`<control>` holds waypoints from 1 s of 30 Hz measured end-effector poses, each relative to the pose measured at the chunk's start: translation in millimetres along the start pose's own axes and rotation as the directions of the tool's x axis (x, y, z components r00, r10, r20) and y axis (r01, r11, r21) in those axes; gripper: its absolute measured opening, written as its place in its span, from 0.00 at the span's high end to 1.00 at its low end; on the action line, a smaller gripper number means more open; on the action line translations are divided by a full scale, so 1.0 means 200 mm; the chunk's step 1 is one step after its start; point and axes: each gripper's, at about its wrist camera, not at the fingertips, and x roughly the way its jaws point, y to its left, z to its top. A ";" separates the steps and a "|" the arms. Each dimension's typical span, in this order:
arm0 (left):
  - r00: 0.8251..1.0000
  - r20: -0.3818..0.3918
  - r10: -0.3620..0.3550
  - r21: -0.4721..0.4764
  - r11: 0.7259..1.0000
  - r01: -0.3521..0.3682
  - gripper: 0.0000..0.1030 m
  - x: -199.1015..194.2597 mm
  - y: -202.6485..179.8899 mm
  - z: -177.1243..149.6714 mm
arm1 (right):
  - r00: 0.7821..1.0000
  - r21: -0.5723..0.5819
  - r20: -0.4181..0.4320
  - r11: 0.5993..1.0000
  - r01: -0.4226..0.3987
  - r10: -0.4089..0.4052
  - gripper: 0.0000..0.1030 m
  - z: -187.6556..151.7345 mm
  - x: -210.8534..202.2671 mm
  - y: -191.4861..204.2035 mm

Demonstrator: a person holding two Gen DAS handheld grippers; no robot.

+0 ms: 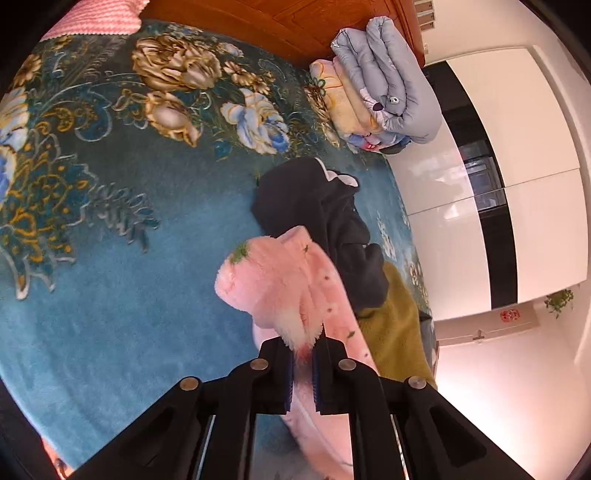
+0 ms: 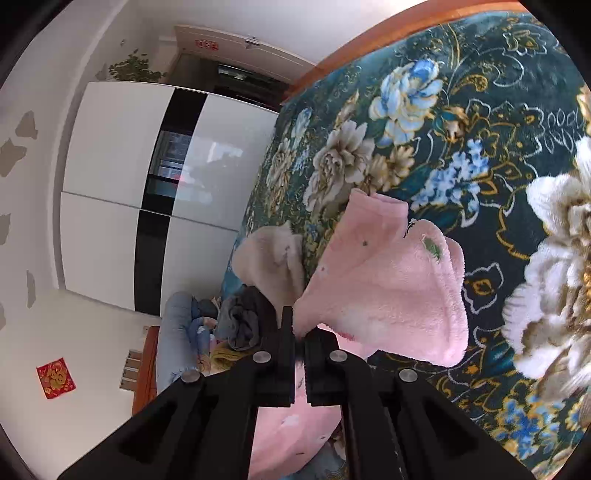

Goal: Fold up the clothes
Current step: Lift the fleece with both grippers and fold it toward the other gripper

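Gripping on both sides: left gripper [image 1: 303, 345] has its jaws nearly closed with a fold of the pink fleece garment [image 1: 284, 288] pinched between the blue pads [image 1: 289, 384]; white fluffy lining sticks up out of the gap. Right gripper [image 2: 299, 334] has its jaws almost together too, clamped on another edge of the same pink fleece garment [image 2: 388, 280], cloth bunched right at the tips. The garment is on the bed [image 1: 110, 314], over the teal floral blanket [image 2: 424, 140]. In the left view it runs from the jaws away toward the dark pile; in the right view it fans out to the right of the jaws with small green and dark marks on the nap, and more of it hangs below the fingers. Just beside it toward the bed's wardrobe-side edge: a dark navy garment [image 1: 332, 221], crumpled, touching the pink one, and an olive-green garment [image 1: 399, 332] partly under both. The right view also shows a beige fleece piece [image 2: 273, 258] and a grey crumpled garment [image 2: 243, 325] just left of the jaws; can't tell if they touch the pink one. At the headboard end, near the bed's corner, sit folded quilts [image 1: 391, 88], grey-blue on top of yellow. Wooden headboard [image 1: 258, 22] behind them. A pink knitted pillow [image 1: 107, 18] is at the far headboard corner. White and black wardrobe [image 2: 140, 177] stands alongside the bed.
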 end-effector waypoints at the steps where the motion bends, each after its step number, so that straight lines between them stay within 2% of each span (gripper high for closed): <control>1: 1.000 -0.011 0.006 -0.012 1.000 -0.006 0.92 -0.01 0.03 -0.01 | 1.000 0.006 0.008 1.000 0.000 0.000 0.97 -0.01 -0.03 -0.01; 3: 0.999 -0.045 0.027 -0.040 0.999 -0.029 0.92 0.04 0.04 0.01 | 1.000 -0.018 0.013 1.000 0.025 -0.025 0.97 0.01 -0.06 -0.01; 7: 0.994 -0.109 0.033 -0.113 0.993 -0.045 0.92 0.20 -0.06 0.06 | 0.997 -0.031 -0.022 0.996 0.078 -0.079 0.97 0.10 0.09 0.04; 12: 0.991 -0.136 -0.016 -0.273 0.962 -0.022 0.92 0.42 -0.18 0.16 | 0.987 -0.082 -0.039 0.985 0.152 -0.155 0.97 0.23 0.43 0.20; 16: 0.990 -0.126 -0.064 -0.357 0.934 0.015 0.92 0.58 -0.22 0.25 | 0.970 -0.096 -0.054 0.968 0.230 -0.236 0.97 0.35 0.72 0.29; 21: 0.991 -0.130 -0.041 -0.330 0.944 -0.005 0.92 0.76 -0.28 0.33 | 0.945 -0.138 -0.061 0.940 0.312 -0.323 0.97 0.43 1.02 0.35; 27: 0.987 -0.156 0.026 -0.264 0.962 -0.067 0.91 0.96 -0.31 0.37 | 0.907 -0.170 -0.084 0.902 0.396 -0.413 0.97 0.45 1.27 0.33; 30: 0.984 -0.176 0.041 -0.231 0.970 -0.081 0.88 1.03 -0.33 0.37 | 0.902 -0.172 -0.102 0.901 0.399 -0.419 0.95 0.44 1.35 0.30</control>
